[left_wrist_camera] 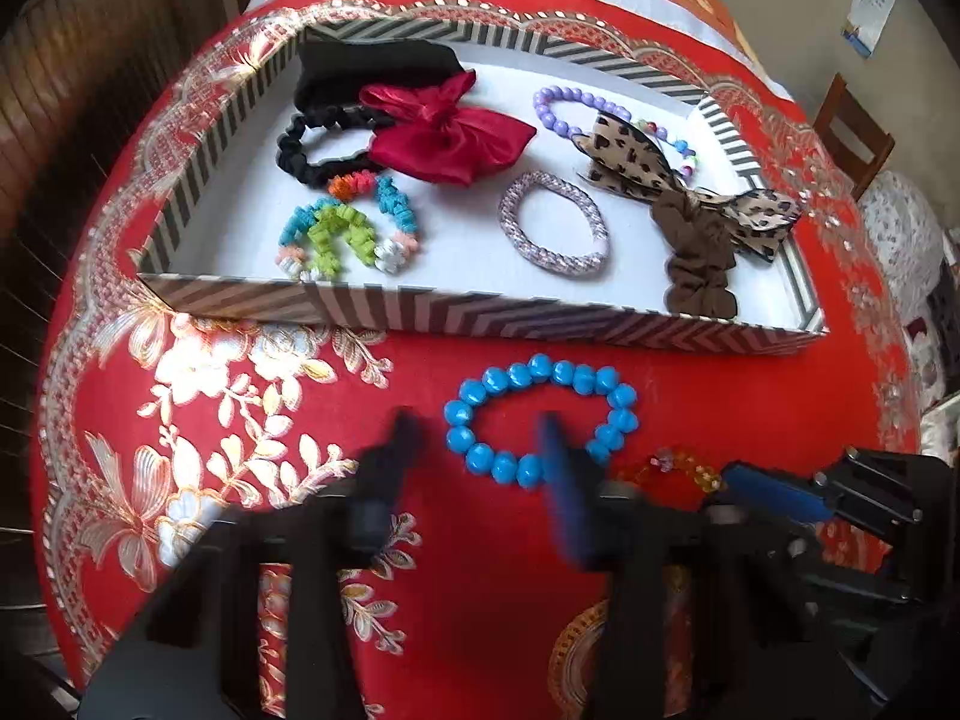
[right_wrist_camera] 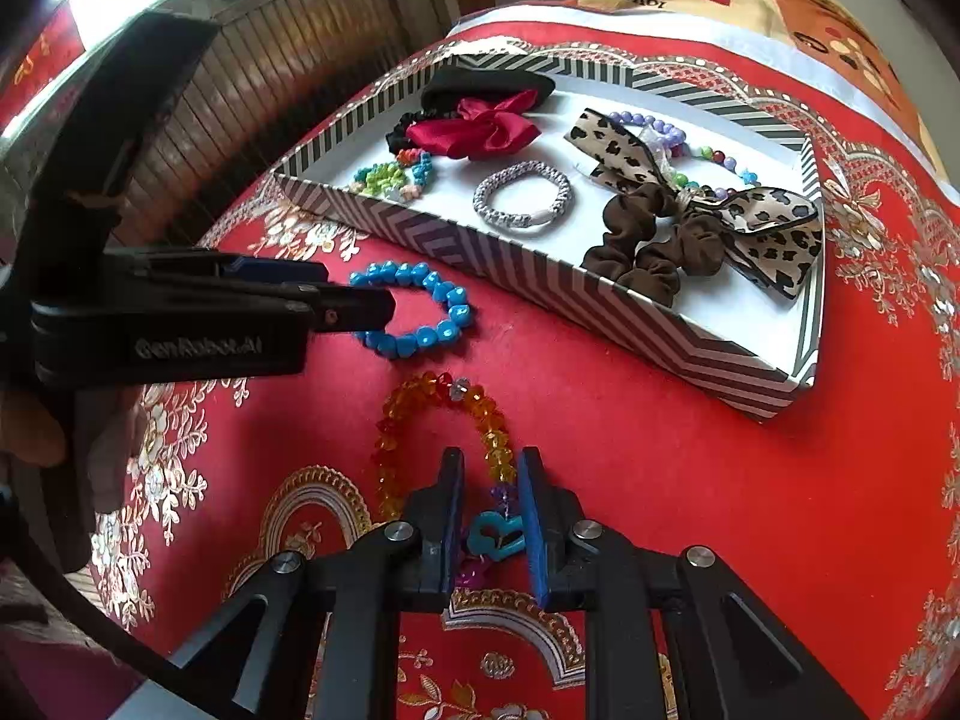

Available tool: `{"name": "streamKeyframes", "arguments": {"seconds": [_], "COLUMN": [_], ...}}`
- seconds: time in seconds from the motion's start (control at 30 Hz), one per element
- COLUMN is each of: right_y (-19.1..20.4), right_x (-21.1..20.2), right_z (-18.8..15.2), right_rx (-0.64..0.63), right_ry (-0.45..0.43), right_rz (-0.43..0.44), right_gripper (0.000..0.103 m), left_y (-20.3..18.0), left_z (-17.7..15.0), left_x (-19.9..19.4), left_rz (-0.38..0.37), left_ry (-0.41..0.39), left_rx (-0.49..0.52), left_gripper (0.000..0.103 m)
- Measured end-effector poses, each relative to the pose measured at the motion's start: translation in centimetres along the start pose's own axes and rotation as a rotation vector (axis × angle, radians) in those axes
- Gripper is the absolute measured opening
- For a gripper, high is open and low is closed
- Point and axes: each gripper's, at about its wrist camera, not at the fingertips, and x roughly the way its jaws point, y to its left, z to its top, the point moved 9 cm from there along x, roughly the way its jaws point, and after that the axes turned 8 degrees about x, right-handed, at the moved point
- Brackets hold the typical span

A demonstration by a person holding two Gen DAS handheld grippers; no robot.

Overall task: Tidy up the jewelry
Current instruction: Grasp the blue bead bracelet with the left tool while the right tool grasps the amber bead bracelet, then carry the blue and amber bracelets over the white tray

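Observation:
A blue bead bracelet (left_wrist_camera: 540,420) lies on the red cloth in front of the striped tray (left_wrist_camera: 480,312); it also shows in the right wrist view (right_wrist_camera: 414,309). My left gripper (left_wrist_camera: 480,438) is open, its right finger over the bracelet's near side, its left finger outside it. It shows in the right wrist view (right_wrist_camera: 354,291) at the bracelet's left side. An amber and orange bead bracelet (right_wrist_camera: 444,426) lies nearer, with a teal charm (right_wrist_camera: 489,534) between the fingers of my right gripper (right_wrist_camera: 491,474), which is narrowly open around it.
The striped tray (right_wrist_camera: 600,300) holds a red satin bow (left_wrist_camera: 450,132), black scrunchie (left_wrist_camera: 318,150), colourful bracelet (left_wrist_camera: 348,228), lilac woven bracelet (left_wrist_camera: 555,225), purple bead string (left_wrist_camera: 576,105) and brown leopard-bow scrunchie (left_wrist_camera: 702,252). A wooden chair (left_wrist_camera: 852,132) stands far right.

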Motion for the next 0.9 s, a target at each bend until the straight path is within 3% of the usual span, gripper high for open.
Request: {"name": "streamKeyframes", "arguments": {"seconds": [0.1,0.43,0.9], "right_y": [-0.3,0.4,1.3], "right_x": [-0.5,-5.1,-10.0], "right_z": [0.0,2.1,4.4], "right_rx": [0.035,0.056,0.034], "right_ry": [-0.012,-0.098,-0.2], "right_rz": [0.029,0.094,0.074], "right_gripper": [0.008,0.008,0.008], "left_y": [0.1,0.3,1.4], "left_z": [-0.2,0.3,2.2], "left_x": [0.1,-4.2,-10.6], "left_rz": [-0.039,-0.098,-0.038], "left_ry": [0.006,-0.059,-0.167], "left_rx": [-0.024,-0.044,0.007], "left_gripper": [0.007,0.007,0.007]}}
